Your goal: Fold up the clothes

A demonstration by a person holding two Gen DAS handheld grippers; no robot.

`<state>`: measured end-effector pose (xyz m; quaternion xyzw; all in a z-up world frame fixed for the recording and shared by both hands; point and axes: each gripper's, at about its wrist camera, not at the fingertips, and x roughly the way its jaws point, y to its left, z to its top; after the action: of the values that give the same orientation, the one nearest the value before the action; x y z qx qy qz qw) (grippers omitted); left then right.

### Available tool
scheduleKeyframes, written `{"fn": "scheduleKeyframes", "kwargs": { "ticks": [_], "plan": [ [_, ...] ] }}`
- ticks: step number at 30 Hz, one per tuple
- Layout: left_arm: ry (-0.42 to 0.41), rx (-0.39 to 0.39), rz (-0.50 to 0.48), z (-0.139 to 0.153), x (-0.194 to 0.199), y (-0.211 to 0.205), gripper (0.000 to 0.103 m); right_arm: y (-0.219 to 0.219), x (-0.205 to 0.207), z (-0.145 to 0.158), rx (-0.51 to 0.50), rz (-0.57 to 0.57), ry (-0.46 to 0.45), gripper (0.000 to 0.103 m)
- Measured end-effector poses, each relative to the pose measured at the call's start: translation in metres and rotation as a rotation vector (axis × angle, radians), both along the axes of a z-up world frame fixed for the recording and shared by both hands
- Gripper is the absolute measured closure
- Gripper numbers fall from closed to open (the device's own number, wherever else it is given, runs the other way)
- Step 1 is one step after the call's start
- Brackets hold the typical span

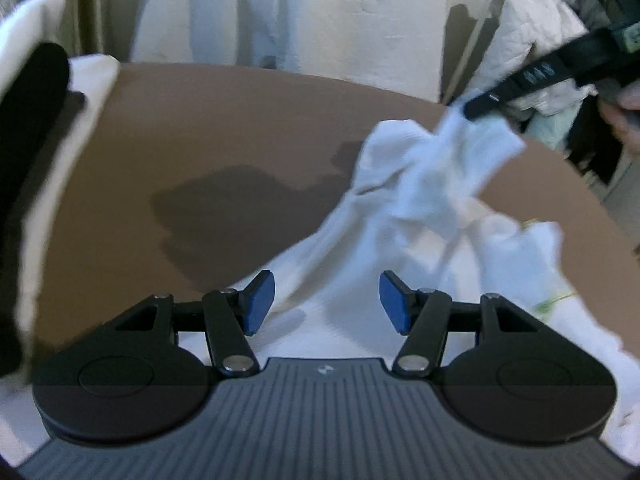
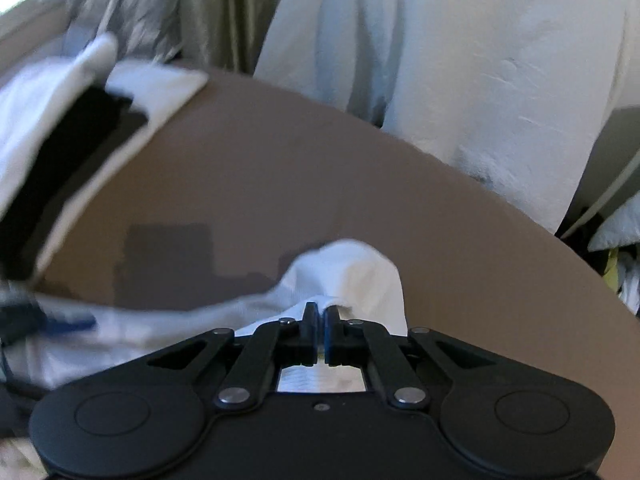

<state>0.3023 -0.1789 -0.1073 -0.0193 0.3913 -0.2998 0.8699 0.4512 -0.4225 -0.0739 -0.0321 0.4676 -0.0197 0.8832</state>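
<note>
Garment: a white cloth [image 1: 432, 200], rumpled, lies on the brown table [image 1: 200, 140], right of centre, one corner lifted.
Right gripper [image 2: 319, 320]: I have its fingers pressed together, pinching a fold of the cloth.
Left gripper [image 1: 327, 304]: spread wide, holding nothing, poised just above the near edge of the cloth.
Stack: folded white and black items [image 2: 60, 152] sit at the table's left edge.
Doing it well: I judge the left should pinch an opposite corner, then pull both apart so the cloth goes taut before laying flat.
</note>
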Motion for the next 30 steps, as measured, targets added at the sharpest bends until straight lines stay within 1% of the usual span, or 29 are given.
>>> {"fn": "scheduleKeyframes", "kwargs": {
  "ticks": [2,4,6,8,9,10,11,13,15,18,20,22,23,26,27,30],
  "plan": [
    [-0.009,-0.023,-0.022,0.0,0.0,-0.007,0.045,-0.003,0.005,0.003,0.012,-0.004,-0.07,0.102],
    [-0.031,-0.009,-0.028,-0.001,0.001,-0.017,0.045,-0.002,0.015,0.013,-0.021,-0.025,-0.163,0.102],
    [-0.045,0.012,-0.019,-0.003,0.005,-0.027,0.045,-0.002,0.009,0.036,0.037,0.003,-0.266,0.1],
    [-0.045,0.034,0.016,-0.005,0.01,-0.033,0.045,-0.002,0.004,0.059,0.096,0.031,-0.368,0.088],
    [-0.035,0.034,0.038,-0.007,0.014,-0.033,0.045,-0.002,0.002,0.071,0.125,0.045,-0.419,0.051],
    [-0.018,0.029,0.063,-0.009,0.017,-0.03,0.045,-0.002,-0.001,0.082,0.154,0.059,-0.471,0.022],
    [0.0,0.025,0.088,-0.011,0.019,-0.026,0.045,-0.003,-0.003,0.09,0.17,0.066,-0.506,0.019],
    [0.041,0.016,0.123,-0.018,0.023,-0.018,0.045,-0.012,-0.006,0.071,0.074,0.013,-0.412,0.019],
    [0.085,0.022,0.137,-0.027,0.024,-0.013,0.045,-0.034,-0.013,0.04,0.068,-0.028,-0.295,0.02],
    [0.084,0.047,0.114,-0.031,0.015,-0.008,0.045,-0.077,-0.043,-0.011,0.083,-0.126,-0.2,0.019],
    [0.084,0.062,0.098,-0.033,0.008,-0.005,0.045,-0.108,-0.073,-0.044,0.125,-0.184,-0.159,0.02],
    [0.092,0.035,0.072,-0.031,-0.002,0.001,0.045,-0.139,-0.109,-0.072,0.192,-0.261,-0.124,0.019],
    [0.103,0.01,0.046,-0.029,-0.005,0.003,0.045,-0.152,-0.128,-0.083,0.242,-0.295,-0.105,0.019],
    [0.138,-0.018,-0.009,-0.027,-0.015,-0.004,0.045,-0.172,-0.187,-0.109,0.409,-0.378,-0.087,0.019],
    [0.154,-0.022,-0.028,-0.028,-0.02,-0.009,0.045,-0.173,-0.196,-0.116,0.444,-0.394,-0.085,0.019],
    [0.177,-0.045,-0.066,-0.031,-0.033,-0.03,0.045,-0.166,-0.214,-0.147,0.502,-0.38,-0.055,0.019]
  ]
}}
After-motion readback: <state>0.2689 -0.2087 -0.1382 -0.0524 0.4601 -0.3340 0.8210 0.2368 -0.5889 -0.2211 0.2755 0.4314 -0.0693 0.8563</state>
